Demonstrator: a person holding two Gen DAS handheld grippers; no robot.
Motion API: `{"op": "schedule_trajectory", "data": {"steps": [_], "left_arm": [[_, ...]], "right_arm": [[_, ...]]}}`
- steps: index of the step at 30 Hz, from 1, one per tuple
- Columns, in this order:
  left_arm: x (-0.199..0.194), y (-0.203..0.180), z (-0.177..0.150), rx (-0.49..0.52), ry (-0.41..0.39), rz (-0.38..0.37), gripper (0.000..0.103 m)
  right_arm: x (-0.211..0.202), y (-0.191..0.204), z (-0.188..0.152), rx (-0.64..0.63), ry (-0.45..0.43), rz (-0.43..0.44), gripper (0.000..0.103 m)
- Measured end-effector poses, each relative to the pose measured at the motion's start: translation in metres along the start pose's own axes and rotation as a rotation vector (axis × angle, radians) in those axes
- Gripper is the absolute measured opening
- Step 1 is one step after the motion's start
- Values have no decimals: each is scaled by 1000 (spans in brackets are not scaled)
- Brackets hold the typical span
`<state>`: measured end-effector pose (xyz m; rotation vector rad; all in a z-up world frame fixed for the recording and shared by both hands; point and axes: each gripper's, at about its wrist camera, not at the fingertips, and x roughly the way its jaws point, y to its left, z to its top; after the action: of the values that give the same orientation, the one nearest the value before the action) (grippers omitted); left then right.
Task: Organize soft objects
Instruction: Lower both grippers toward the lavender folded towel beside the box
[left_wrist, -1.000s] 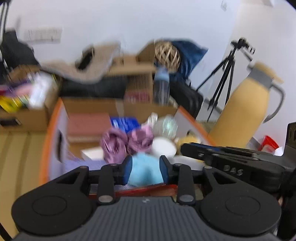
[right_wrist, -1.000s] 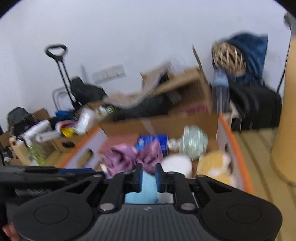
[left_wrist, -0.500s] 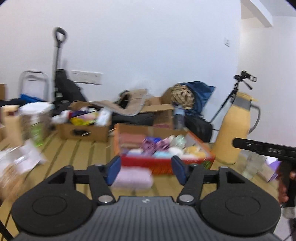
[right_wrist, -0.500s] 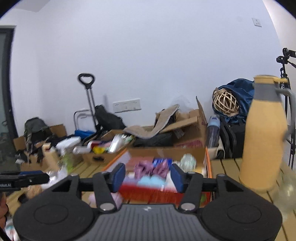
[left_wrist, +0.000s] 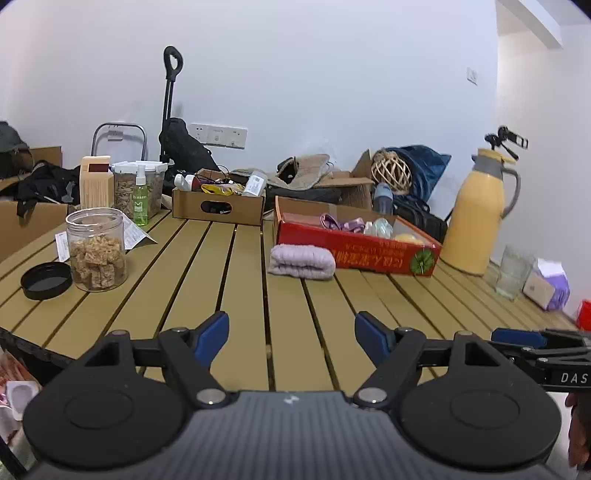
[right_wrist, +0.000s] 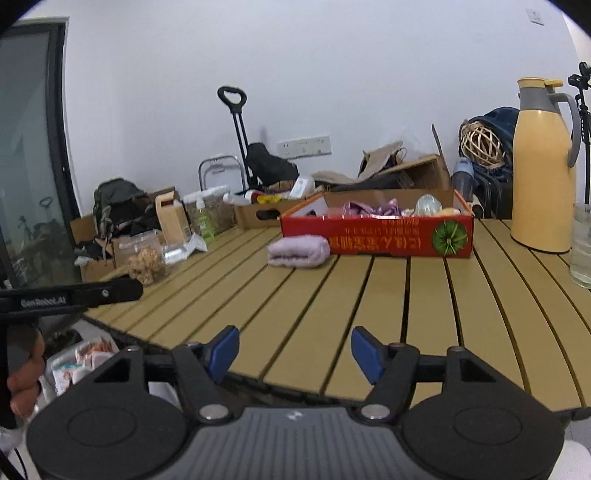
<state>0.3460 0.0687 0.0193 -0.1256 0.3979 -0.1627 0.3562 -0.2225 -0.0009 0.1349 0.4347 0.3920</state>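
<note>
Both the left gripper (left_wrist: 291, 338) and the right gripper (right_wrist: 294, 352) have just been opened wide, and nothing is held between the jaws. The folded purple cloth (left_wrist: 302, 261) is left on the table (left_wrist: 236, 295) at 12 o'clock, touching the red box (left_wrist: 369, 251). If only one layer is pinched, the cloth could be pulled open; the box could be pushed

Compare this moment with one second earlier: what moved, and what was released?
Both grippers pulled back from the red box to the table's near edge. The left gripper and right gripper have just been opening and are empty; the light blue item was let go. The folded lilac cloth stayed beside the box.
</note>
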Motion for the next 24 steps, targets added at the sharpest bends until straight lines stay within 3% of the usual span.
{"op": "schedule_trajectory", "data": {"steps": [9, 13, 19, 24], "left_arm": [[55, 8, 13, -50, 36, 21, 71], [100, 12, 39, -58, 38, -26, 68], [186, 30, 72, -108, 92, -81, 66], [249, 50, 67, -188, 131, -106, 61]], "right_arm": [[37, -20, 9, 117, 29, -12, 65], [66, -28, 33, 143, 6, 21, 65], [147, -50, 73, 238, 15, 85, 60], [224, -64, 84, 292, 51, 109, 59]]}}
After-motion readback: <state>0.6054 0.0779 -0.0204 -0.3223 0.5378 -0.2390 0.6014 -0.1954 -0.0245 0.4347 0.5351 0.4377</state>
